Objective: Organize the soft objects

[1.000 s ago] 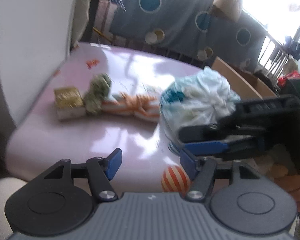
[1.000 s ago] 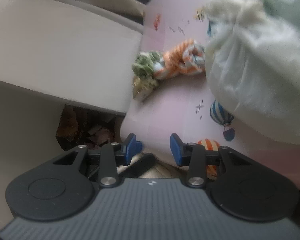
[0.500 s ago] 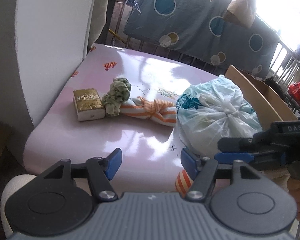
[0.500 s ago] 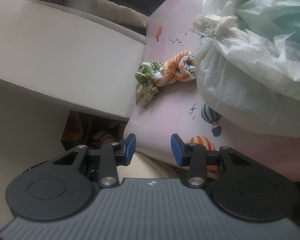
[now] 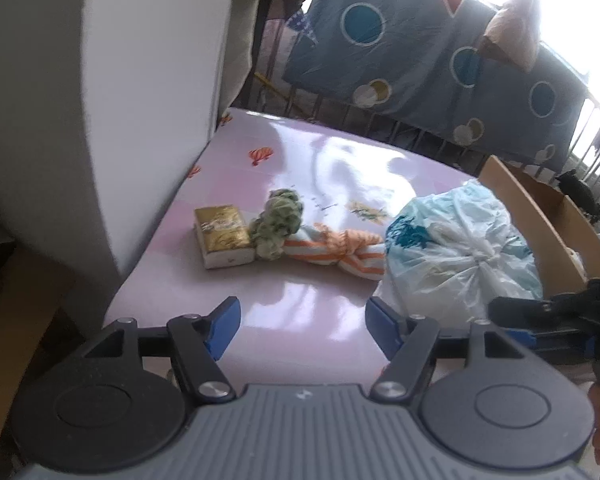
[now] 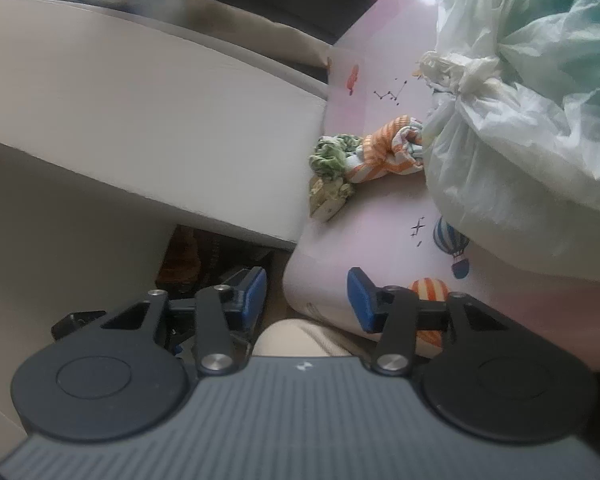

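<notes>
On the pink table [image 5: 332, 184] lie a gold tissue pack [image 5: 222, 235], a green knotted cloth [image 5: 278, 222], an orange-striped knotted cloth [image 5: 340, 250] and a tied white plastic bag [image 5: 460, 256], in a row from left to right. My left gripper [image 5: 302, 328] is open and empty above the table's near edge. My right gripper [image 6: 307, 300] is open and empty at the table's corner; the bag [image 6: 532, 120], the striped cloth [image 6: 388, 152], the green cloth [image 6: 332, 156] and the pack [image 6: 324, 204] lie ahead of it. The right gripper also shows in the left wrist view [image 5: 548, 320].
A white padded panel [image 5: 120, 100] stands along the table's left side. A blue patterned sheet [image 5: 420, 56] hangs on a railing behind. A wooden board [image 5: 540, 216] rises past the bag on the right. Clutter lies on the floor under the table [image 6: 188, 260].
My left gripper has moved forward and left toward the table, and the pack and cloths look nearer. My right gripper has drawn back slightly and its fingers stand a little wider apart.
</notes>
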